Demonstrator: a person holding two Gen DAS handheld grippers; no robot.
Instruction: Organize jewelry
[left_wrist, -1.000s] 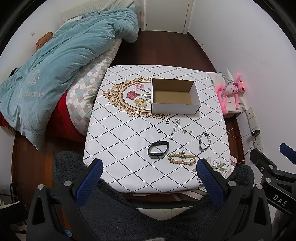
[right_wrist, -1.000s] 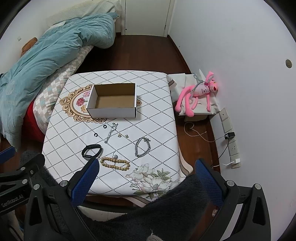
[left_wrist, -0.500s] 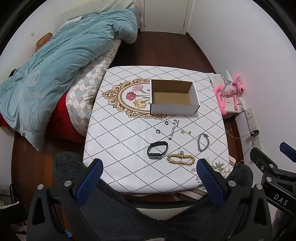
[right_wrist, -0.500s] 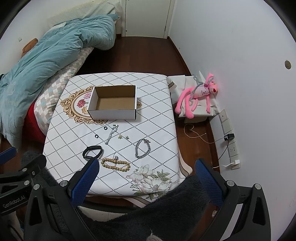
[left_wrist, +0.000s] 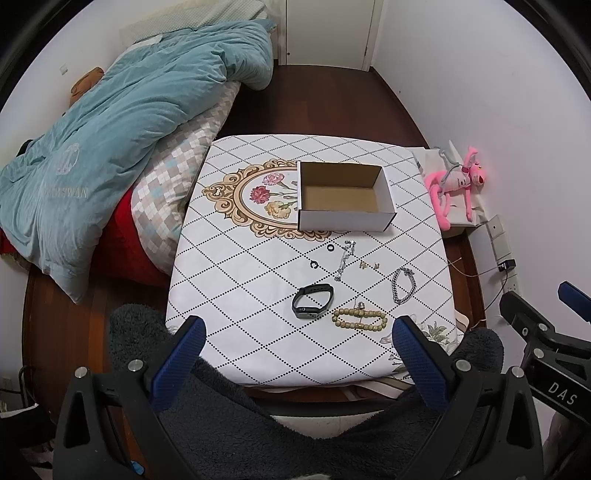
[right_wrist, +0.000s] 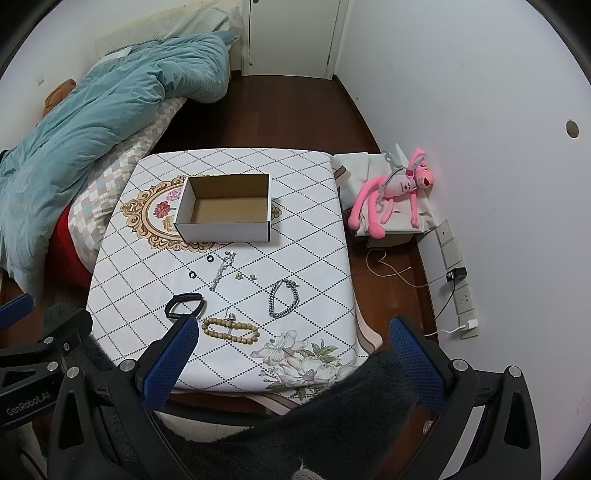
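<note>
I've pulled both rigs back a touch, so the whole table shows and nothing is picked yet. One empty cardboard box at the far side. Left gripper and right gripper hang spread, empty. Nearer me: one black band, one bead bracelet, two chains, two rings.

Teal quilt heaped on bed, left of table; checked sheet and red cover exposed beneath it. Brown item at quilt's far edge, unidentifiable. Pink plush toy lies on pale cloth against right wall. Wall sockets below it, charger plugged in. Dark wood floor; white door at far end.
</note>
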